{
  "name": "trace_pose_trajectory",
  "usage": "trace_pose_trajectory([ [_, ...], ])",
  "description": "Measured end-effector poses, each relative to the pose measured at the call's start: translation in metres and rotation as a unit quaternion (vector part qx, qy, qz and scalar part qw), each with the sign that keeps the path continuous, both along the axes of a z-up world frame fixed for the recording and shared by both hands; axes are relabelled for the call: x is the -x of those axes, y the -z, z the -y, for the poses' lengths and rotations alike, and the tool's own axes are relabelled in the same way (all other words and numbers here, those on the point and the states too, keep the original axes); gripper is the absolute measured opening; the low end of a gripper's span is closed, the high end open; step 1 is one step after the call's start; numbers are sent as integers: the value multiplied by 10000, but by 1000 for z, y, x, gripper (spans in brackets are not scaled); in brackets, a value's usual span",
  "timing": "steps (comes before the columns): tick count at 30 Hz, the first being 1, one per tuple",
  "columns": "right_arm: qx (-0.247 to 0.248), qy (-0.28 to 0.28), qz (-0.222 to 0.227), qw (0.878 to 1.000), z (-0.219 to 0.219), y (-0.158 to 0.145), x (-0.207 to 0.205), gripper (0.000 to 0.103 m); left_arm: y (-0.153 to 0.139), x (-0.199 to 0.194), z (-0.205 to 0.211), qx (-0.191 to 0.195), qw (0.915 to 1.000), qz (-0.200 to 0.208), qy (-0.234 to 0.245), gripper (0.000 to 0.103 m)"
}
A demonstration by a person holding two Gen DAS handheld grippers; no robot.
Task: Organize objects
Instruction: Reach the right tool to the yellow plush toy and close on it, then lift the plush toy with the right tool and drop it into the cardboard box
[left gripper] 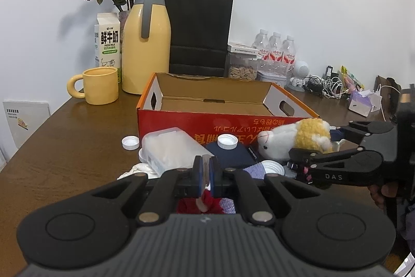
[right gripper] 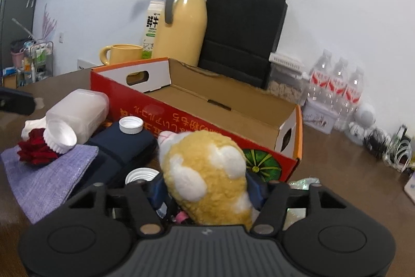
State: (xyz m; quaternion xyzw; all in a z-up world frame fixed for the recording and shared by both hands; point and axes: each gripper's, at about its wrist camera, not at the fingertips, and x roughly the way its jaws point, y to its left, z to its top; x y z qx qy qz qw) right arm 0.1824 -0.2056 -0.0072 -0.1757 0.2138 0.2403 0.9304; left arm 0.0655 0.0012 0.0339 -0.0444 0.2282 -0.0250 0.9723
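An open red cardboard box stands on the brown table, empty inside. In front of it lie a clear plastic jar on its side, a dark blue pouch with a white cap on it, a purple cloth and a red flower. My right gripper is shut on a yellow and white plush toy just in front of the box. My left gripper is shut on a thin pale piece above the red flower.
A yellow mug, milk carton, yellow thermos jug, black paper bag, snack jar and water bottles stand behind the box. Cables and a tissue pack lie at the right. More white caps lie on the table.
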Motion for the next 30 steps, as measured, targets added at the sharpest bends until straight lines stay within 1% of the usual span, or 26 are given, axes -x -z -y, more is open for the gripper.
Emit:
trace_pose_trajectory([
  [4,-93,-12,282,9996,5,-10,13,55,-5,-6,-1,-12,9999,81,60,6],
  [8,-321,-46,579,9978,8,-31,23,55,-16,-17,1,-79,9996,240,101,6],
  [11,-477,-38,759,9960,6,-48,20,55,-27,-29,2,-115,9990,417,93,6],
  [14,-699,-7,852,9939,2,-63,9,55,-39,-47,1,-130,9981,605,31,6],
  [16,-920,48,838,9922,-2,-70,-2,55,-46,-61,-1,-93,9977,668,-28,6],
  [20,-1406,200,647,9877,-8,-77,-34,55,-54,-91,-8,5,9974,705,-123,6],
  [26,-1717,331,422,9837,-22,-72,-75,55,-53,-133,-18,93,9977,635,-222,6],
  [30,-1829,426,113,9821,-25,-59,-100,55,-47,-162,-23,54,9983,504,-275,6],
])
